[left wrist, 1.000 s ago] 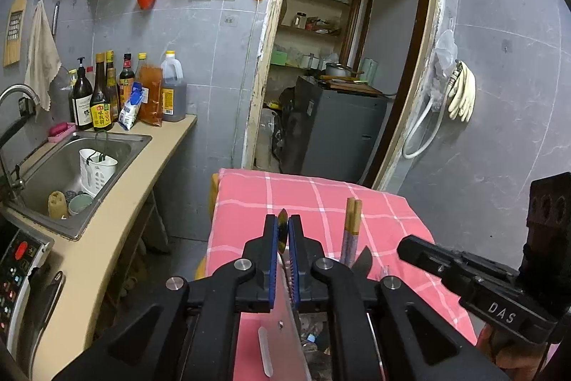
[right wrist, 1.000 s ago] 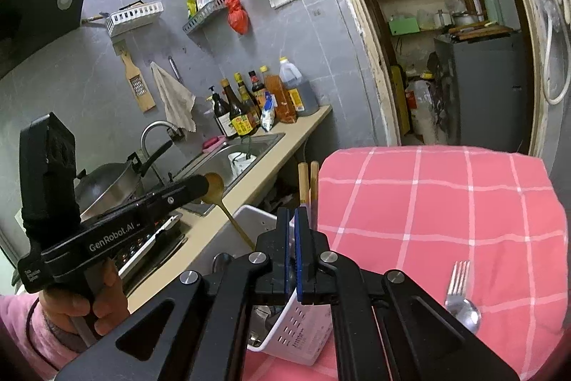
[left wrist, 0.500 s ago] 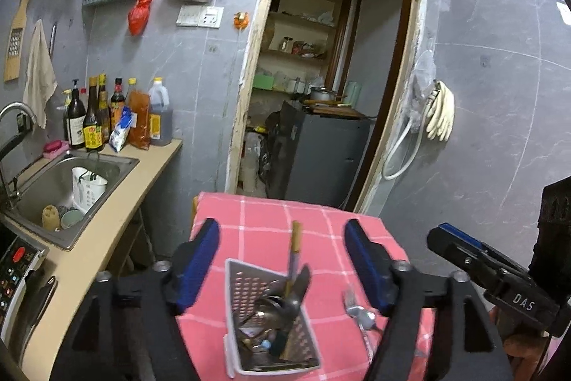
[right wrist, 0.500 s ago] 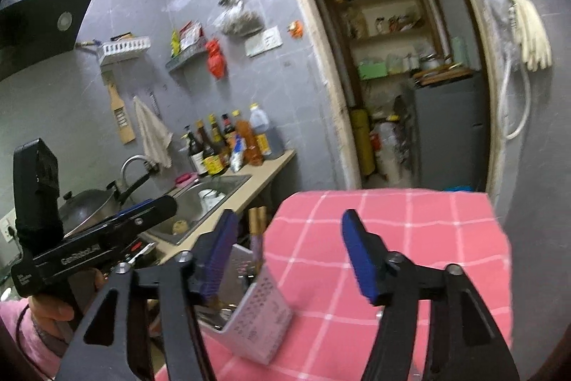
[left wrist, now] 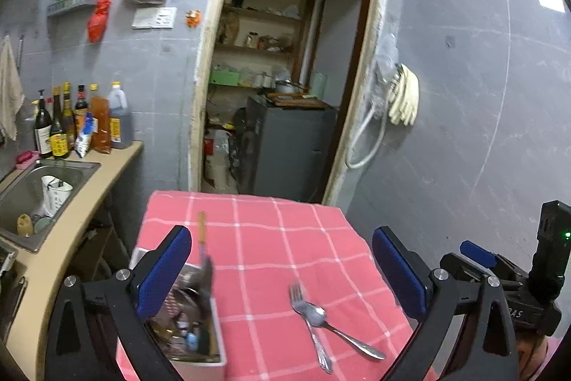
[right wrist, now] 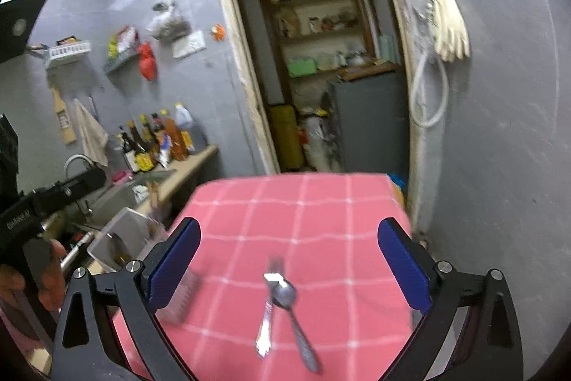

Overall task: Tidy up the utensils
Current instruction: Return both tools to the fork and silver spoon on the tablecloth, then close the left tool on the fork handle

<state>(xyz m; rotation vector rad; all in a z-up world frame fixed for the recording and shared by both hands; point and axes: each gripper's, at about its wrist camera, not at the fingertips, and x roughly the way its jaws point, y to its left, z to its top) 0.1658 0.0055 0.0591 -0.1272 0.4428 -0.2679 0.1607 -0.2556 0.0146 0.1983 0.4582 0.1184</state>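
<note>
We see a fork (left wrist: 309, 320) and a spoon (left wrist: 342, 332) lying crossed on the pink checked cloth (left wrist: 271, 238) that covers the counter, the spoon's bowl resting over the fork's neck. To their left, at the cloth's near left corner, stands a white perforated utensil basket (left wrist: 194, 345) already crowded with cutlery; a wooden-handled utensil (left wrist: 202, 238) rises upright from it, well above its rim.

Our left tool (left wrist: 282, 277) hangs over the cloth with its blue pads (left wrist: 164, 268) spread wide, its jaws having just been opening, and nothing is between them; its left pad stands in front of the basket and hides part of it. Our right tool (right wrist: 289, 263) has likewise just been opening, stands wide apart and grips nothing; in its blurred view the fork and spoon lie on the cloth between its two pads, untouched.

Beyond the cloth's far edge a doorway (left wrist: 292, 59) opens onto a storeroom with shelves and a grey cabinet (left wrist: 289, 149). Left of us a second counter (left wrist: 71, 220) runs along the grey wall, with a steel sink (left wrist: 21, 199) set in it and a row of sauce bottles (left wrist: 78, 120) at its far end. Pale rubber gloves (left wrist: 405, 99) hang on the wall right of the doorway. In the right wrist view a person's hand (right wrist: 46, 281) shows holding the left tool's grip.
</note>
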